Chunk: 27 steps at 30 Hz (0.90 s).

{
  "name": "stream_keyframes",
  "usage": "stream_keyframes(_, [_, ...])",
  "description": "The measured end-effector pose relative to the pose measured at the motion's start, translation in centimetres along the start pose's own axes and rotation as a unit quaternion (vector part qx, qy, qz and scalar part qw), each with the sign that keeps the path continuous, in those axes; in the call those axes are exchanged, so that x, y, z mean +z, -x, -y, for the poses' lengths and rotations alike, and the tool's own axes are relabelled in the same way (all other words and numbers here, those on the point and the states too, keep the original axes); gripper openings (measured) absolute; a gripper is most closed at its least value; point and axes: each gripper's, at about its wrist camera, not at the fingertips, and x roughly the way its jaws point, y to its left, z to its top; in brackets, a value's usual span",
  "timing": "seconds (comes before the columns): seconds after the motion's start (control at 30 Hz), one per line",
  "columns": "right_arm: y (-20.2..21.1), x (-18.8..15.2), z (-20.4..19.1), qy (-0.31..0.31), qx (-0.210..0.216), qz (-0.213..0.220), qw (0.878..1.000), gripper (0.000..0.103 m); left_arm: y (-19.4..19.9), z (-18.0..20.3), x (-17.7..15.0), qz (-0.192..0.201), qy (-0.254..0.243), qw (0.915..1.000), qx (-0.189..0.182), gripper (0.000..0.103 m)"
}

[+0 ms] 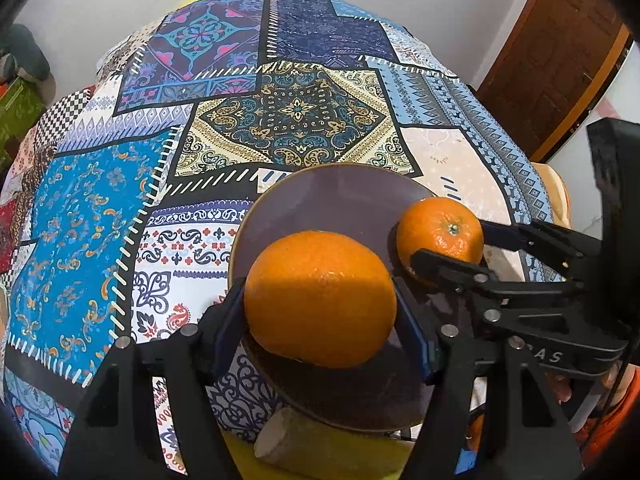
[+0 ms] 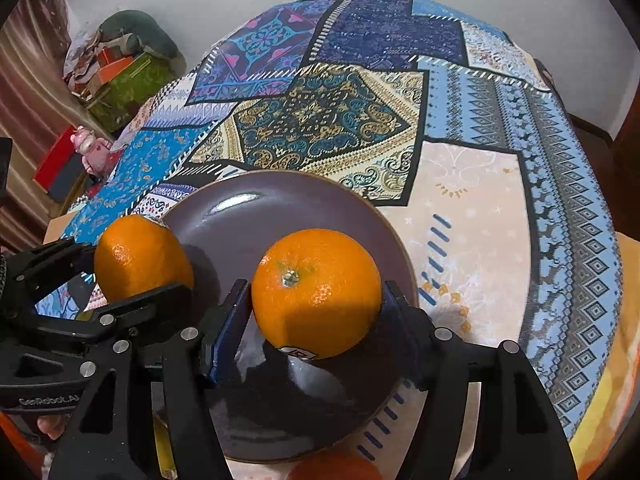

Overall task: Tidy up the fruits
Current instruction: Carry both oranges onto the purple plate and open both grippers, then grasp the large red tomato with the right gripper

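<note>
A dark purple plate lies on the patchwork tablecloth. My left gripper is shut on a large orange, its blue pads against both sides, low over the plate's left part. My right gripper is shut on a second orange with its green stem end up and a sticker underneath. That one sits low over the plate's right side. Whether either orange touches the plate I cannot tell.
A third orange lies by the plate's near edge. A pale wooden cylinder lies on a yellow surface in front of the plate. The cloth covers the table far behind it. Boxes stand off to the left.
</note>
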Motion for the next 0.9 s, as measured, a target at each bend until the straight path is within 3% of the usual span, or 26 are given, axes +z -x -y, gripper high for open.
stream_keyframes(0.27, [3.3, -0.2, -0.1, 0.007, -0.006, 0.032, 0.999, 0.063, 3.9, 1.3, 0.0, 0.046, -0.008, 0.9988, -0.013, 0.068])
stream_keyframes(0.43, [6.6, -1.0, -0.2, 0.010, -0.014, 0.060, 0.998, 0.063, 6.9, 2.2, -0.9, 0.068, -0.020, 0.9975, -0.003, 0.069])
stream_keyframes(0.9, [13.0, -7.3, -0.6, 0.012, -0.047, 0.099, 0.994, 0.066, 14.3, 5.1, -7.5, 0.122, -0.022, 0.9922, 0.005, 0.070])
